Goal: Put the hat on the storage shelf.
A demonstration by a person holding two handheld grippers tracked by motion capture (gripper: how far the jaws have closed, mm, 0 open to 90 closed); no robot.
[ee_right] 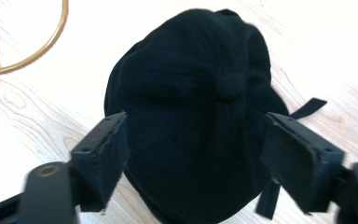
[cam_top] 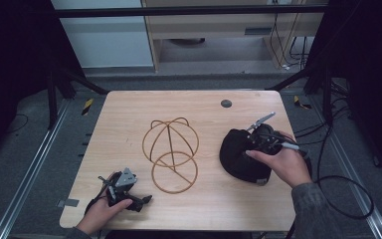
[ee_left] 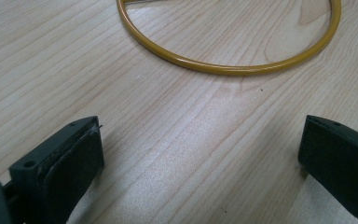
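One black cap (ee_right: 191, 116), one wire stand (cam_top: 170, 154), two claws, both apart.

Light wooden table (cam_top: 129, 124) with rounded corners, bearing a small dark round disc (cam_top: 226, 103) near its far edge. Mid-table, a golden wire stand (cam_top: 171, 149): flat ring base lying on the wood, domed cage of hoops rising just behind it. All around, grey floor (cam_top: 25, 144), with a metal rail (cam_top: 30, 169) along the left side and yellow-and-black tape marks (cam_top: 87, 106) near the far corners. By the near left corner, a grey patch of tape (cam_top: 67, 202). At the back, a pale wooden cabinet (cam_top: 219, 27), thin cables (cam_top: 283, 50) hanging beside it.
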